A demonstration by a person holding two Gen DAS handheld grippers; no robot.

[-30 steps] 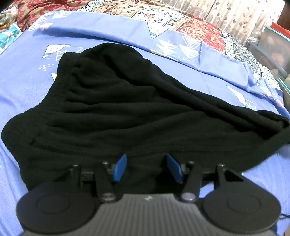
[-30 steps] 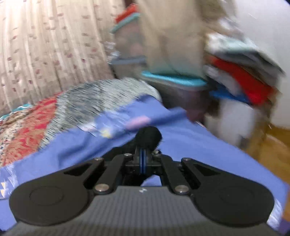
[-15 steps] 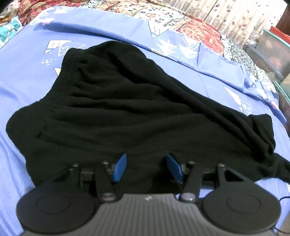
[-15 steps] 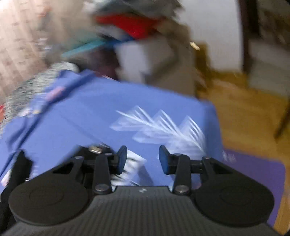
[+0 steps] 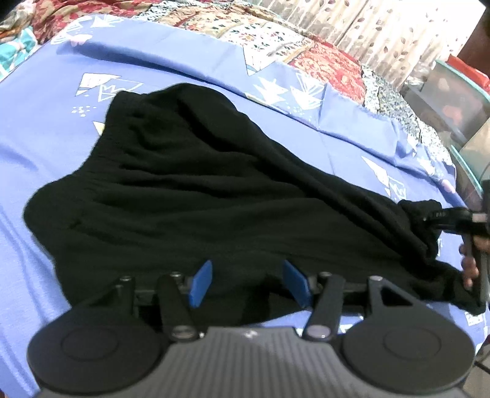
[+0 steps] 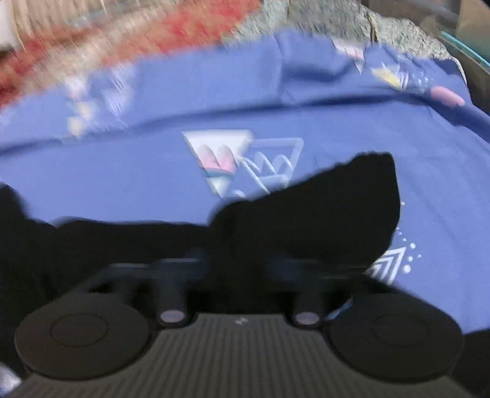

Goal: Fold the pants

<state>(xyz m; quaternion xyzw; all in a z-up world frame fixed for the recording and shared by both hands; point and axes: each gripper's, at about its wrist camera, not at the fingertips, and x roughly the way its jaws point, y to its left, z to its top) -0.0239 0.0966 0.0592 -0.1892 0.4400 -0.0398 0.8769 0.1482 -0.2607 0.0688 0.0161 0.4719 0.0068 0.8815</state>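
Observation:
Black pants (image 5: 199,196) lie rumpled across the blue bedsheet (image 5: 43,131). My left gripper (image 5: 248,281) is open, its blue pads on either side of the pants' near edge, holding nothing. My right gripper (image 5: 435,219) shows at the right edge of the left wrist view, at the bunched end of the pants. In the blurred right wrist view the black cloth (image 6: 321,208) covers the fingers, so the jaws are hidden.
A patterned quilt (image 5: 321,58) and curtains (image 5: 382,27) lie behind the sheet. Plastic storage bins (image 5: 453,101) stand at the far right, past the bed's edge.
My right gripper released the pants end, swung away open, and has come back onto the bunched cloth. The left gripper stayed open at the near edge.

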